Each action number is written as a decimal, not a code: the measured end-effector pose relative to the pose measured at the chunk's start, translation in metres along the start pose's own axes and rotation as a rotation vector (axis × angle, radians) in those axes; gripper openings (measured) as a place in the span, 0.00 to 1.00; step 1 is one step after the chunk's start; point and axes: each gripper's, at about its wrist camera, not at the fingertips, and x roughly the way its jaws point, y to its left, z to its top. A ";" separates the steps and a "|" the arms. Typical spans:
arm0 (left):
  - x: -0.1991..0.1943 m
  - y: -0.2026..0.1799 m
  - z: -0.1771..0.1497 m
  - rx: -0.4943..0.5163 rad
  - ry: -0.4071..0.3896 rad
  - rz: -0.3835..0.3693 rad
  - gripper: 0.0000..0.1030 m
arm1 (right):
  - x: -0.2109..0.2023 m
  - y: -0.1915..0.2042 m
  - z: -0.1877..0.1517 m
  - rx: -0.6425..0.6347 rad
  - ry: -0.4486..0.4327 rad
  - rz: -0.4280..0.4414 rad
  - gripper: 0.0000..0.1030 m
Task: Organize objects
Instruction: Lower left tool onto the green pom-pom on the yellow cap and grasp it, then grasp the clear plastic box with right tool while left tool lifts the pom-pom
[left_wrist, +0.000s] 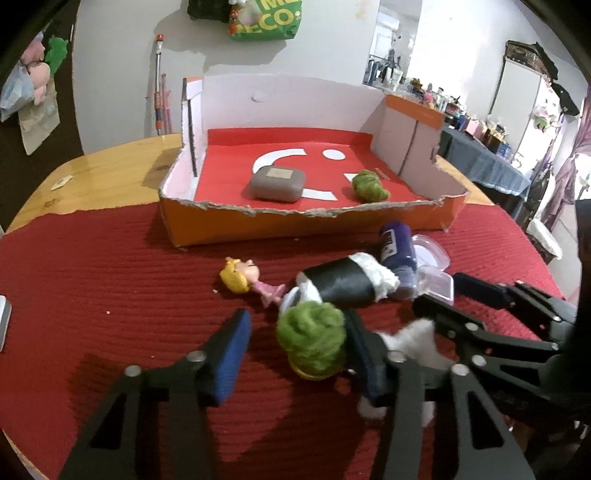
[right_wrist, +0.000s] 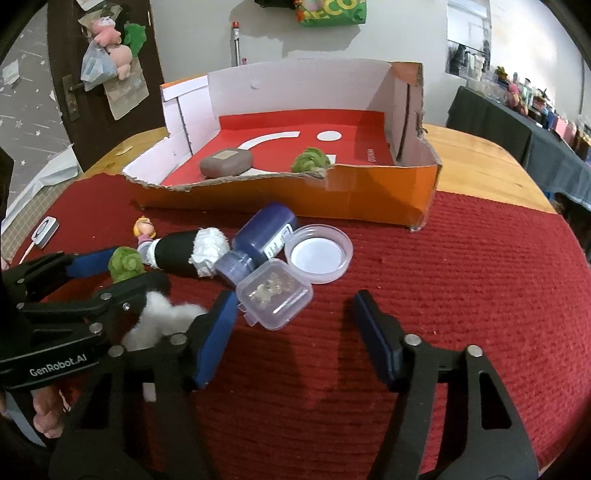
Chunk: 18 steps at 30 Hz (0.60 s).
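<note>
Our left gripper (left_wrist: 295, 354) straddles the green wool ball (left_wrist: 312, 338), jaws narrow, pads not visibly pressing. Our right gripper (right_wrist: 295, 332) stands wide over bare red mat (right_wrist: 461, 280); the torn-edged box (right_wrist: 288, 201) sits at twelve o'clock.

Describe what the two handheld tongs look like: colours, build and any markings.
Both the left tongs and the right tongs are matte black, with triangular cut-outs in the fingers, round silver rivets at the joints and blue ribbed pads on the inner faces. In the right wrist view the left one bears white "GenRobot.AI" lettering. No cables show.
</note>
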 end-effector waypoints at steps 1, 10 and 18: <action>0.000 0.000 0.000 -0.003 0.003 -0.013 0.39 | 0.000 0.001 0.000 0.000 0.001 0.001 0.50; -0.007 0.002 -0.001 -0.012 -0.009 -0.033 0.30 | -0.003 0.003 -0.001 -0.007 -0.001 0.015 0.39; -0.019 0.004 0.001 -0.005 -0.033 -0.051 0.30 | -0.013 0.005 0.001 0.000 -0.022 0.042 0.39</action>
